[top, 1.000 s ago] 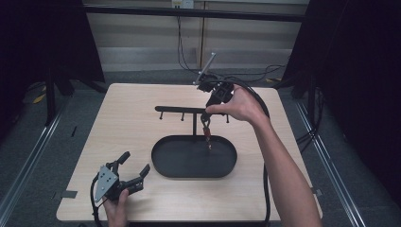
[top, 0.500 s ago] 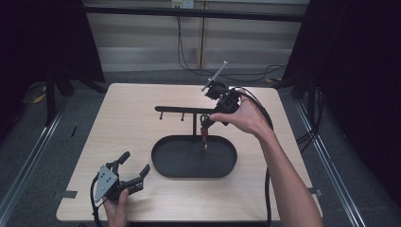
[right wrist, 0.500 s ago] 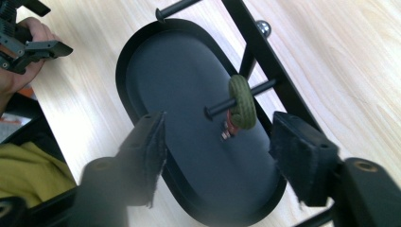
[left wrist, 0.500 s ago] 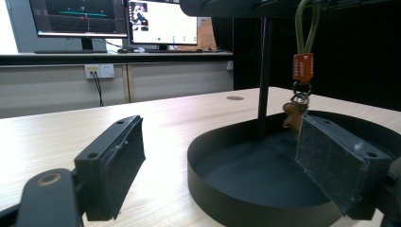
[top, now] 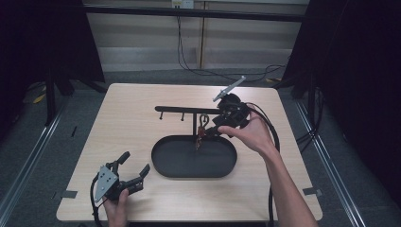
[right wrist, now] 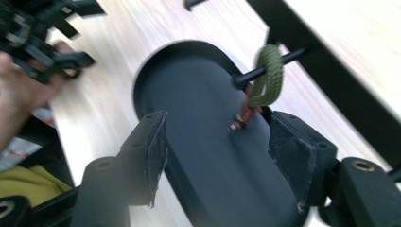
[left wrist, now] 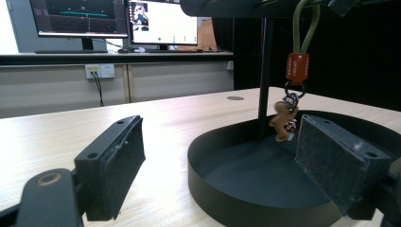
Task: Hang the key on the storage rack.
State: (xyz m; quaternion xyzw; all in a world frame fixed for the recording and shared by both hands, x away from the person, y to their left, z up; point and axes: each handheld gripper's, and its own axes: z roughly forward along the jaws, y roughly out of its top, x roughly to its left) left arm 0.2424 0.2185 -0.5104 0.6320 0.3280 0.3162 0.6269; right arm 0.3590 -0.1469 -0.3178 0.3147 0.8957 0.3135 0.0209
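Keychain (left wrist: pixel 292 90) hangs by an olive-green cord loop from a peg on the black metal rack (top: pixel 194 111). Below the loop sits a rust-red tag, then a small metal ring, then a brown gingerbread-man charm dangling just above the tray floor, beside the rack's upright post. In the high view the keychain (top: pixel 202 130) is tiny, charm detail unreadable. In the right gripper view the cord (right wrist: pixel 267 75) is motion-blurred; tag and ring are half hidden behind it.

Oval tray (top: pixel 161 163): matte black, low upright wall, flat floor, forms the rack's base. Rack crossbar is a flat black strip with short pegs.

Right gripper (top: pixel 213 130) is held by the right hand (top: pixel 250 132) just beside the keychain, jaws spread apart with nothing between them; pads look rough, dark and felt-like, edges frayed.

Left gripper (top: pixel 135 171) rests at the near-left of the worktop (top: pixel 118 123), held in the left hand (top: pixel 116 210), well apart from the tray, jaws spread wide, empty. Grey triangular plate on top.

Worktop is pale wood grain, smooth. Monitors (left wrist: pixel 116 19) behind, screens too small to read.
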